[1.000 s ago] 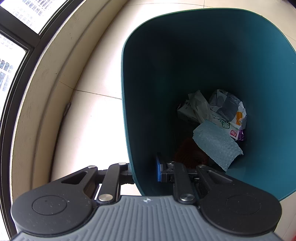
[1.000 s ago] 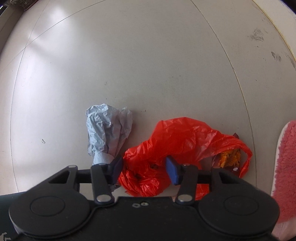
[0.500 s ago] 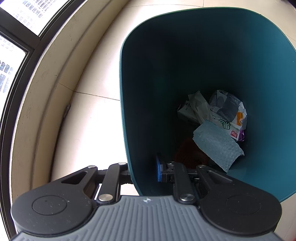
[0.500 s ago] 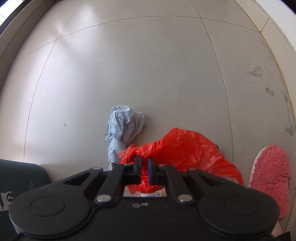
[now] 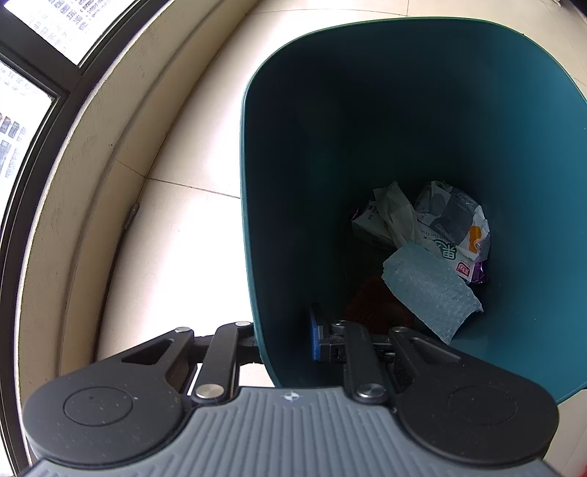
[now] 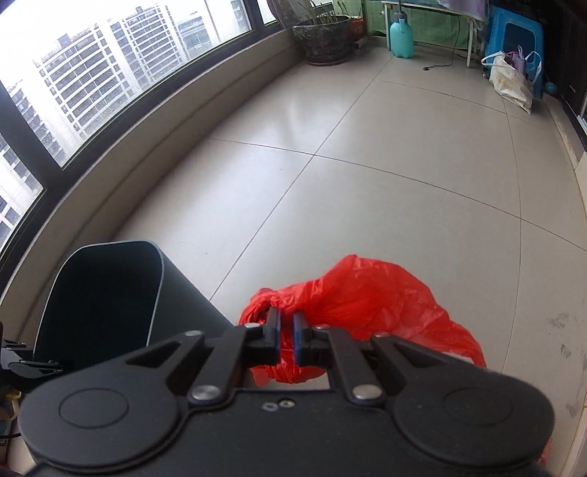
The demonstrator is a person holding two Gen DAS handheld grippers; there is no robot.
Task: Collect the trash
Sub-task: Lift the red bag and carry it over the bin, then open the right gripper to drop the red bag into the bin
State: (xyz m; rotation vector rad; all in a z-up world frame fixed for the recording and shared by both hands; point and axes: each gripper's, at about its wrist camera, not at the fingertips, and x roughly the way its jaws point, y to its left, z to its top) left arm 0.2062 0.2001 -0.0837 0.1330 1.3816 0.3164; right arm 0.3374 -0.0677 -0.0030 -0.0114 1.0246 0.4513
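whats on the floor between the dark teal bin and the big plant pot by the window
Nothing: in the right wrist view only bare grey floor tiles stretch from the dark teal plastic bin to the large dark plant pot.

We note a floor point(image 6: 367, 146) of large pale glossy tiles with thin dark joints, scuffed with dark marks toward the right edge. Along the left runs a curved, dark-framed window point(image 6: 110, 66) above a low beige sill wall point(image 6: 165, 121), with grey daylight and high-rise blocks point(image 6: 91, 69) outside. At the far end we see a big dark planter point(image 6: 324, 40), a turquoise bottle point(image 6: 401, 38), a blue plastic stool point(image 6: 513, 35) and a white bag point(image 6: 511, 80).
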